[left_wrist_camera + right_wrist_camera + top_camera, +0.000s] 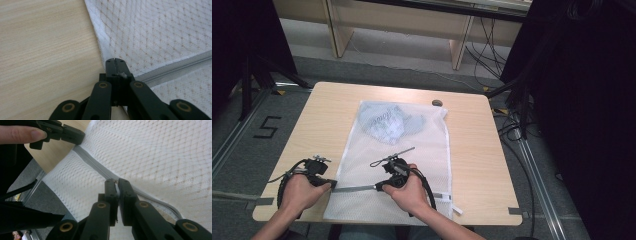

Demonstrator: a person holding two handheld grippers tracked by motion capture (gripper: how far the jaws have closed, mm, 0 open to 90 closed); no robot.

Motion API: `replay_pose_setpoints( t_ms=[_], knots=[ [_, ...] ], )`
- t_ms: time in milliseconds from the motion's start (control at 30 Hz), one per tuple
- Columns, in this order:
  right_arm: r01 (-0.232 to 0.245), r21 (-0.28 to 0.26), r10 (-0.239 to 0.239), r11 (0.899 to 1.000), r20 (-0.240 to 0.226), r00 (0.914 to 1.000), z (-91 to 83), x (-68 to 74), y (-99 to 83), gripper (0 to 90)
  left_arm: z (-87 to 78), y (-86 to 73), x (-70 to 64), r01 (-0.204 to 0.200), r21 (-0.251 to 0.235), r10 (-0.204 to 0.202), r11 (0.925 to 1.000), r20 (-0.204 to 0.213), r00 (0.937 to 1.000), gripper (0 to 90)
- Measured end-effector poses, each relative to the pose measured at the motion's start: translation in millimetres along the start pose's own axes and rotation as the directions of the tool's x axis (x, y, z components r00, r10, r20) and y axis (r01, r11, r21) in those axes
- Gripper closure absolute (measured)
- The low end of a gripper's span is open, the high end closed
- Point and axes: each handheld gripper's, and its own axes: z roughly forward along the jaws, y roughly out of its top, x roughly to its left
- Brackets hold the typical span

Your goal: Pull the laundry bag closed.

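A white mesh laundry bag [412, 150] lies flat on the wooden table [472, 150], with a pale blue garment [387, 122] inside its far end. A grey zipper [354, 188] runs across the bag's near end. My left gripper [332, 185] is shut on the bag's left edge [105, 47] where the zipper [175, 67] ends, jaws pressed together [116, 60]. My right gripper [378, 186] sits on the zipper [95, 165] further right, its jaws closed on the small zipper pull [116, 181]. The left gripper's jaws [72, 135] also show far off in the right gripper view.
A small dark round object [437, 102] lies near the table's far edge. Wooden shelf legs [459, 47] stand beyond the table. Cables [512, 125] trail on the floor to the right. A taped "5" [266, 126] marks the floor to the left.
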Motion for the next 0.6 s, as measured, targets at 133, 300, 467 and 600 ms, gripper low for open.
replay_pose_setpoints(
  t_ms=[133, 300, 467, 600],
  knots=[
    [-0.002, 0.002, 0.002, 1.0, 0.006, 1.0, -0.7, -2.8, -0.6, 87.0, 0.5, 0.2, 0.3, 0.0, -0.004, 0.0, 1.0, 0.001, 1.0, 89.9],
    [-0.002, -0.001, 0.002, 1.0, 0.004, 1.0, -2.6, -5.8, -1.9, 87.1, 0.5, 0.1, 0.3, -0.004, -0.005, 0.004, 1.0, 0.001, 1.0, 89.9],
    [-0.012, 0.002, 0.012, 1.0, 0.005, 0.9999, -4.4, -6.4, -2.3, 87.1, 0.5, 0.0, 0.2, 0.001, -0.007, -0.001, 1.0, 0.001, 1.0, 89.9],
    [0.014, -0.001, -0.014, 1.0, 0.009, 0.9999, -5.3, -9.8, -2.5, 87.0, 0.5, -0.1, 0.1, 0.004, -0.007, -0.004, 1.0, 0.0, 1.0, 89.9]
  ],
)
